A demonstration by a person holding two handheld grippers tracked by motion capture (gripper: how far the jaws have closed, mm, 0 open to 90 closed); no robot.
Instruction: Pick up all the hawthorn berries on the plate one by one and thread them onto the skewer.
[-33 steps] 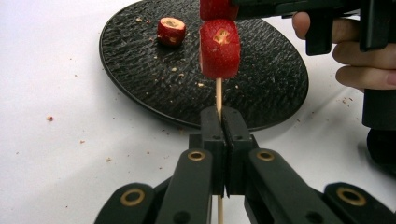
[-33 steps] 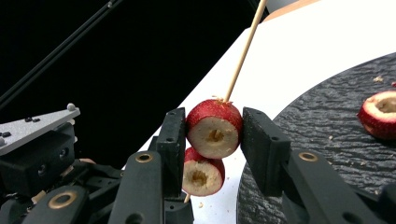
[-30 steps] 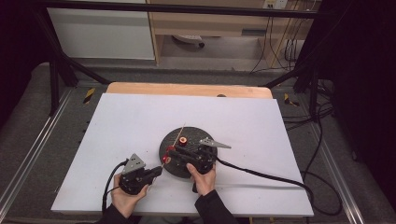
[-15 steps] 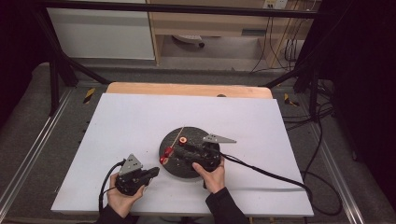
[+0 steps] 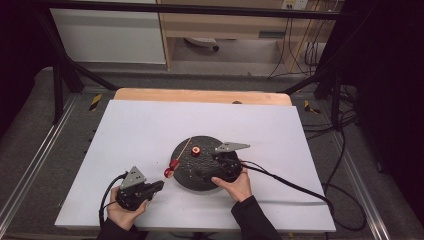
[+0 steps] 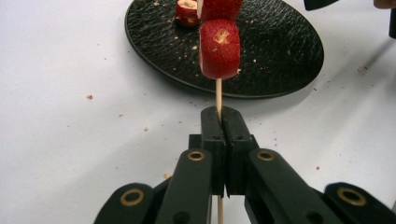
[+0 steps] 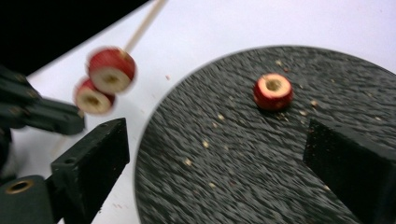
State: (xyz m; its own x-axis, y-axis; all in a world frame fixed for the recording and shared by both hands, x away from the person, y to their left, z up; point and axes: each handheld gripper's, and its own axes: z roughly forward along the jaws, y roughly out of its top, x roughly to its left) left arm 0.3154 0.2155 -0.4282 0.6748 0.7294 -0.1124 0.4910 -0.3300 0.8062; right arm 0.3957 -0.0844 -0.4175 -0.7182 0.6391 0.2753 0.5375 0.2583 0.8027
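**Skewer gripped at the near edge, one slice left on the plate**

Nearest us, the left gripper [image 5: 159,185] has its jaws clamped tight on a thin wooden skewer [image 6: 218,95], two red fruit slices [image 6: 219,48] threaded on it, raised just off the plate's left rim. Beside it, the right gripper [image 5: 201,175] sits over the black textured plate [image 5: 186,180], jaws spread wide and holding nothing. One loose slice [image 5: 195,150] lies on the plate's far part. Crumbs dot the white tabletop [image 5: 150,125]. Beyond, a wooden edge [image 5: 200,96], grey floor, cables and pale cabinets.
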